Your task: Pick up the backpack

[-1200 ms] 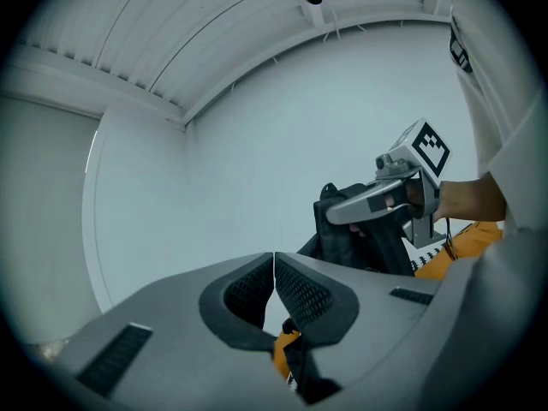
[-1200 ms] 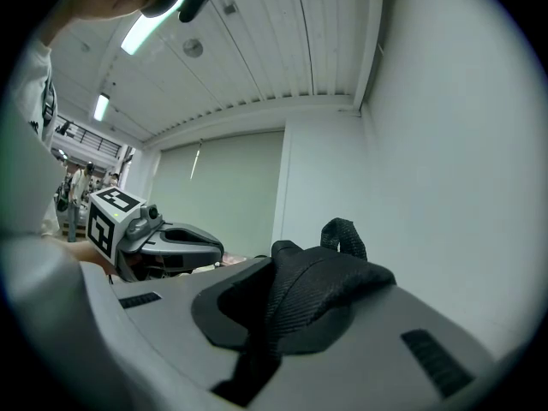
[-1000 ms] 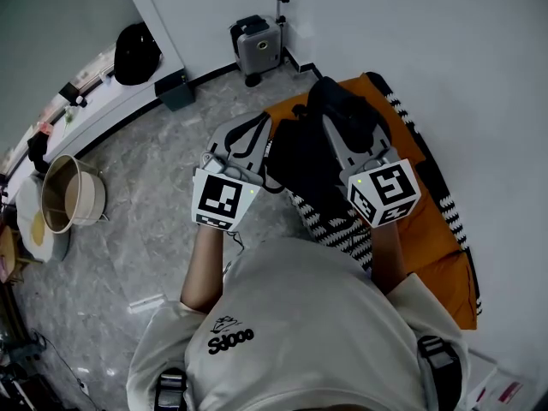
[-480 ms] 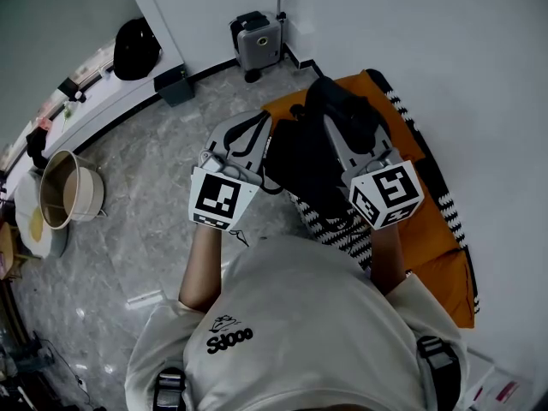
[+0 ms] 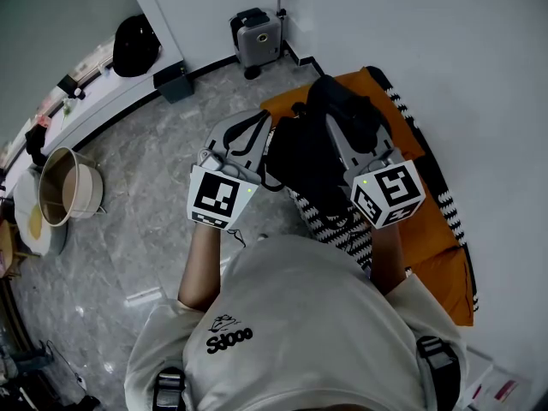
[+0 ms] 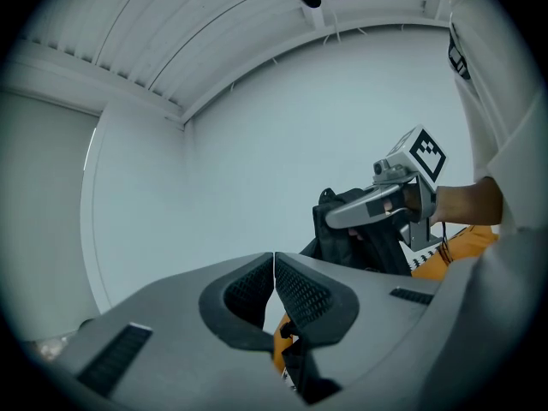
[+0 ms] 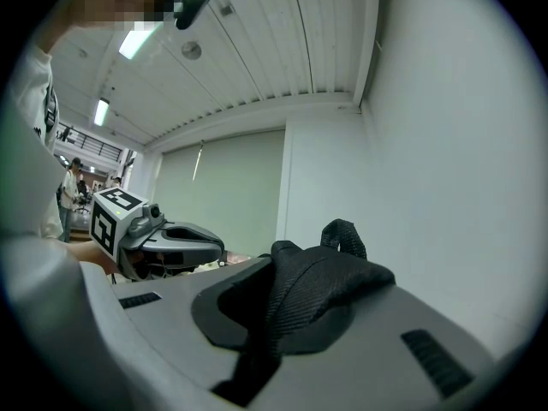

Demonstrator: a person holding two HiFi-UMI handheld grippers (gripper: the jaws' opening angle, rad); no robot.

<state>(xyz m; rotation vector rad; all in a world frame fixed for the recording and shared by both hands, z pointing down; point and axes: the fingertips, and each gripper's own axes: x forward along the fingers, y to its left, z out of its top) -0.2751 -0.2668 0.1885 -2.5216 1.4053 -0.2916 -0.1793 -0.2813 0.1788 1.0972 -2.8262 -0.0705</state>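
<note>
The black backpack [image 5: 310,157] hangs between my two grippers, above an orange mat [image 5: 432,229] with a black-and-white striped edge. My right gripper [image 5: 336,125] is shut on a black woven strap [image 7: 312,294] of the backpack, which bunches up over its jaws. My left gripper [image 5: 261,137] is at the bag's left edge. Its pads [image 6: 295,291] meet at the tip, and a thin black piece of the backpack [image 6: 300,371] hangs from between them. Both grippers point level. The left gripper view shows the right gripper [image 6: 342,219] against the bag [image 6: 355,238].
A grey wheeled suitcase [image 5: 259,43] and a thin stand [image 5: 279,2] are at the far wall. A dark box [image 5: 174,84] and a black bag [image 5: 137,48] sit left of them, a beige bucket [image 5: 68,193] at far left. A white wall runs along the right.
</note>
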